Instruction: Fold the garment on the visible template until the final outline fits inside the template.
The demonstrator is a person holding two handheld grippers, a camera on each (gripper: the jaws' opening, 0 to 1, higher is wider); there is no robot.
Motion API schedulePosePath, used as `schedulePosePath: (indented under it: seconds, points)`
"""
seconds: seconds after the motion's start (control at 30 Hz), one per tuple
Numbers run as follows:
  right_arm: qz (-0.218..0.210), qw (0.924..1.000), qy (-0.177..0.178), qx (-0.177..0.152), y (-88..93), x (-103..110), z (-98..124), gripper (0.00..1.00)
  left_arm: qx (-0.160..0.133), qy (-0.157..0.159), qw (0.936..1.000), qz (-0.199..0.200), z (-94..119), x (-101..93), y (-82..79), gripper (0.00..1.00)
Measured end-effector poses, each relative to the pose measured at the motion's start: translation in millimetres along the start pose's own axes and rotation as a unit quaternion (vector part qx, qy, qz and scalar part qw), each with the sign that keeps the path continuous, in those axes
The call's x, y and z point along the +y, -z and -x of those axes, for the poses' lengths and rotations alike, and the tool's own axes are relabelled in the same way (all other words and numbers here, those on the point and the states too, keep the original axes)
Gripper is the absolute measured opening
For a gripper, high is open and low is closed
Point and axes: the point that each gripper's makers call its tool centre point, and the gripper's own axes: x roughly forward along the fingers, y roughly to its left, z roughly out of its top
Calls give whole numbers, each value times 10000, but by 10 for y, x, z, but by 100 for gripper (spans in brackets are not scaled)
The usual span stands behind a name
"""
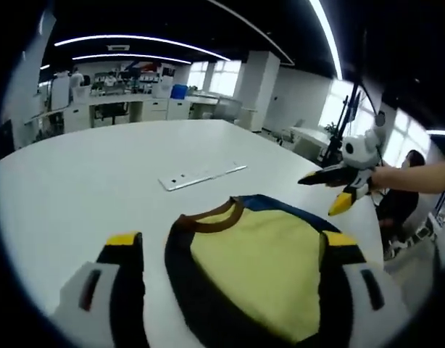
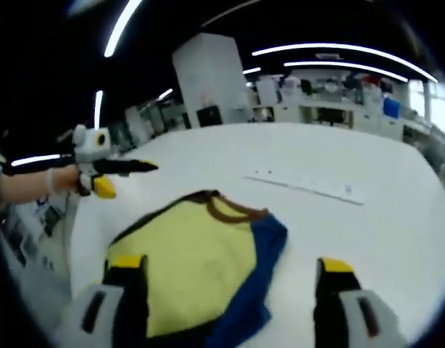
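Both jaws of the left gripper (image 1: 233,250) are spread wide, nothing held; the folded yellow garment (image 1: 259,268) lies between them on the white table (image 1: 99,167). The right gripper (image 2: 231,272) is likewise spread wide and empty, the garment at its left jaw. Bare tabletop is seen around, a white strip (image 1: 202,176) lying beyond the garment.
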Motion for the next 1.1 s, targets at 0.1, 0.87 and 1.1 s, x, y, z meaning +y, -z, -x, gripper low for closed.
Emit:
schedulePosePath:
  seconds: [0.1, 0.87, 1.1]
  points:
    - [31, 10000, 47, -7, 37, 17, 128, 96, -3, -8, 10000, 11, 129, -47, 27, 97]
    - [-64, 9998, 194, -35, 615, 307, 735, 88, 59, 21, 10000, -23, 832, -574, 416, 92]
    - [-250, 9996, 115, -37, 830, 401, 875, 78, 110, -37, 9999, -66, 897, -557, 452, 90]
